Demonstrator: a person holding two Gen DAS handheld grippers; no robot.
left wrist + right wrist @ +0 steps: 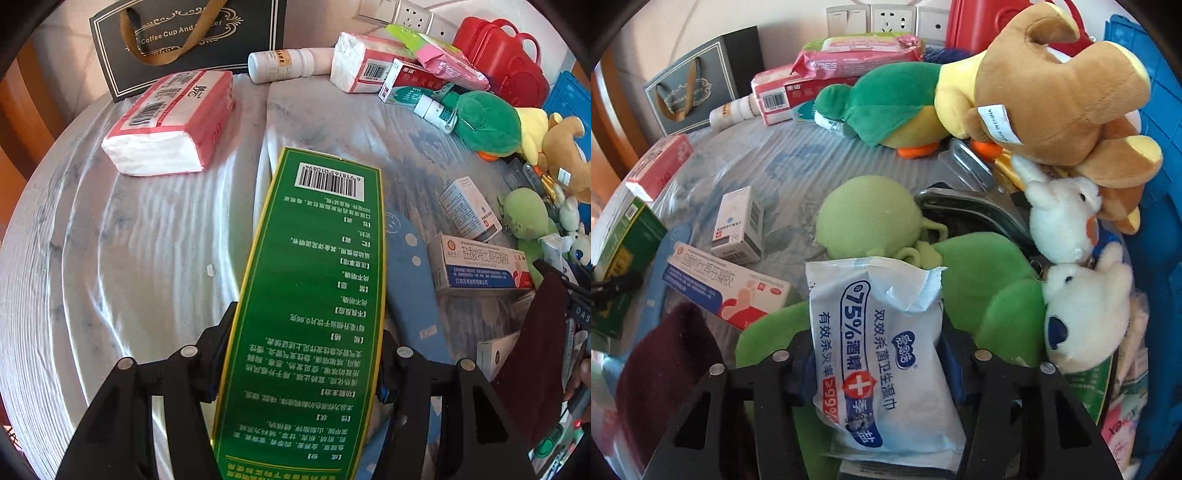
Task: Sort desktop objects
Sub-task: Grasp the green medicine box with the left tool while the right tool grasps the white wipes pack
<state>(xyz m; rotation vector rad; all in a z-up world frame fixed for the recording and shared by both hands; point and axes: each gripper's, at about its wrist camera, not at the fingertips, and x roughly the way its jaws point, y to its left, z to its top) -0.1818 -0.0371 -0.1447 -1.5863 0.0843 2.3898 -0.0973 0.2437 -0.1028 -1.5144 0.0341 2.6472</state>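
My left gripper is shut on a long green medicine box with a barcode, held above the grey-white tablecloth. The same box shows at the left edge of the right wrist view. My right gripper is shut on a white and blue pack of alcohol wipes, held over a green plush toy. Small medicine boxes and a long ointment box lie on the cloth between the two grippers.
A pink tissue pack lies far left, a black gift bag and a white bottle behind it. Plush toys, a red case and a blue crate crowd the right side. A blue insole lies under the green box.
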